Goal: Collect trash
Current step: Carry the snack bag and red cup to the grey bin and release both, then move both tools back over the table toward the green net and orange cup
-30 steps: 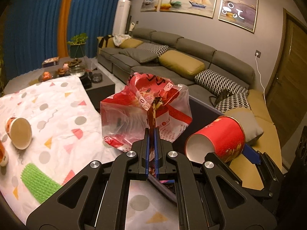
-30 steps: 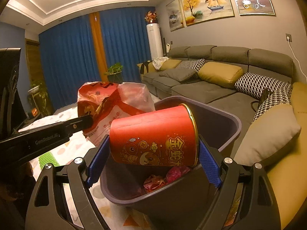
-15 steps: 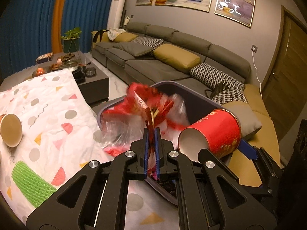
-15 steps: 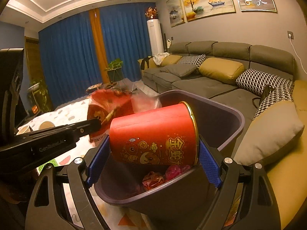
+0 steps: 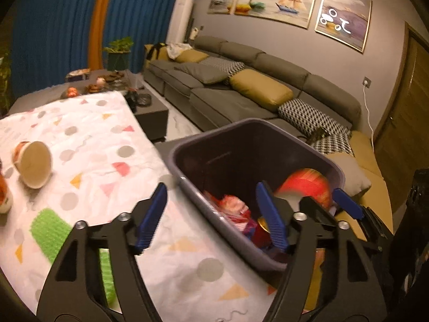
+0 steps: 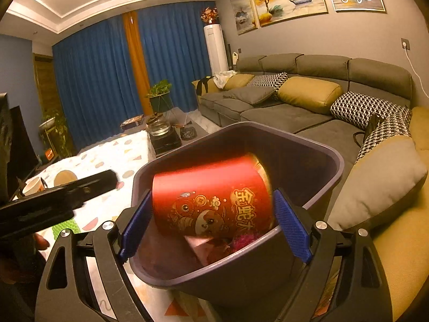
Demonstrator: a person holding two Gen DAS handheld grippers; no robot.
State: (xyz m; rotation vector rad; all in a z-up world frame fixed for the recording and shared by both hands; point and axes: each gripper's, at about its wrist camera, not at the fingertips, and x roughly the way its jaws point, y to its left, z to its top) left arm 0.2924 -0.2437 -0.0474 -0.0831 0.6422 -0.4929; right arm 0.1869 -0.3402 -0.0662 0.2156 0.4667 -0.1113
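Both grippers opening over bin [image 6: 335, 161]. Left gripper [image 5: 211, 214] spreading wide, nothing between. Right gripper [image 6: 211, 222] letting go, red can [image 6: 211, 196] dropping in, blurry. Worrying: can clipping rim, bouncing out. Paper cup [image 5: 33, 163] lying on surface [image 5: 88, 134], rolling risk.

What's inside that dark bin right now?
Inside the bin lies crumpled red-and-clear plastic wrapping and other red and pink scraps. A red paper cup is tipping in over them and hides much of the bottom, so what lies underneath cannot be seen.
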